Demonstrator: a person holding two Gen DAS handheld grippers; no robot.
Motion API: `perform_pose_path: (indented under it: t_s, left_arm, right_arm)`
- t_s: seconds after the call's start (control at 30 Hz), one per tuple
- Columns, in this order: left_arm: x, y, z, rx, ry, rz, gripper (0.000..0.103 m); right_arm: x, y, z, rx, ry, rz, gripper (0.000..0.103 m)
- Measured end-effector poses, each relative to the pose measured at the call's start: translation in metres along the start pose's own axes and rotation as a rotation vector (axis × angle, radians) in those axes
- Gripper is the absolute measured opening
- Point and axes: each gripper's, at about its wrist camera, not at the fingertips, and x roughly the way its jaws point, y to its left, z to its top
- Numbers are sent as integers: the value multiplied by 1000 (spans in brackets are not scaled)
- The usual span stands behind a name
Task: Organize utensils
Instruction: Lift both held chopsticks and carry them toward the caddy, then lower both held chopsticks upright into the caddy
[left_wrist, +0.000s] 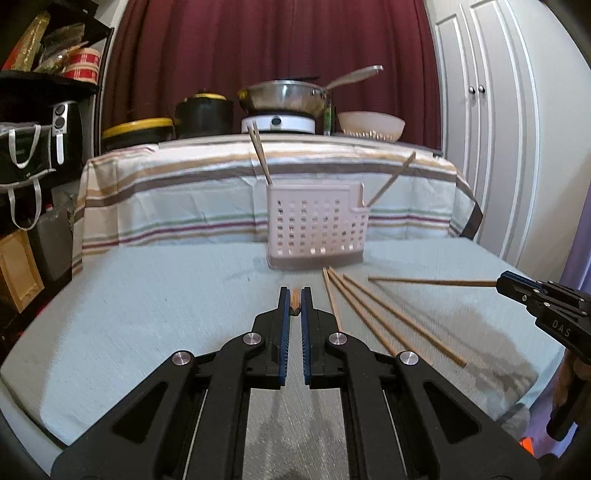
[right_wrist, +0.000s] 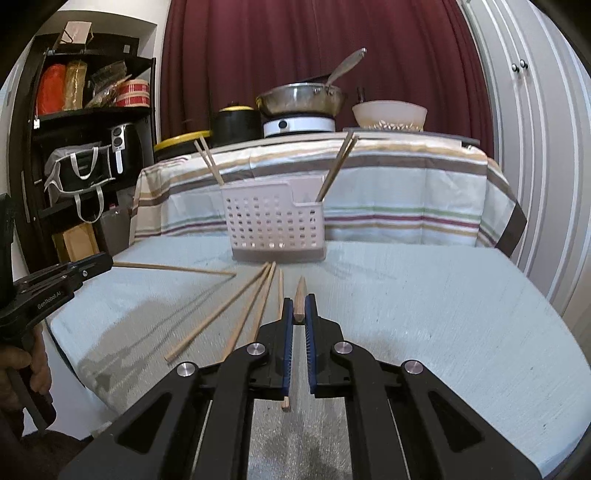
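Wooden chopsticks are what you hold in both tools. Your left gripper (left_wrist: 295, 301) is clamped tight on one chopstick (left_wrist: 295, 299), seen nearly end-on between the blue pads, lifted clear of the pale grey tablecloth (left_wrist: 166, 314). Your right gripper (right_wrist: 299, 308) is likewise closed on a second chopstick (right_wrist: 300, 299), whose tip points toward the caddy while its back end sticks out below the jaws. In the left wrist view that right gripper's chopstick (left_wrist: 432, 281) runs sideways above the table; in the right wrist view the left one's (right_wrist: 173, 268) does the same.

Three loose chopsticks (left_wrist: 373, 317) lie fanned on the cloth between your two grippers, their far ends near the foot of the perforated pink utensil caddy (left_wrist: 317, 225). The caddy stands upright at the far side of the table, with a pair of chopsticks (left_wrist: 260, 155) leaning in its left part and more (left_wrist: 393, 181) in its small right compartment.
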Motion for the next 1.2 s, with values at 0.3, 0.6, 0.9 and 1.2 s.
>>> perform_pose_path:
  t_s: [0.3, 0.6, 0.9, 1.2]
  left_arm:
    - [-9, 12, 40, -26, -52, 7, 6]
    - [17, 21, 78, -16, -61, -7, 6]
    - [43, 26, 103, -2, -87, -8, 6]
    - [59, 32, 118, -4, -84, -31, 6]
  right_arm:
    - [-4, -6, 34, 5, -37, -17, 7]
    - [14, -7, 68, -17, -58, -19, 7]
    - [41, -9, 104, -28, -102, -14, 7]
    - [60, -7, 125, -35, -124, -1, 7]
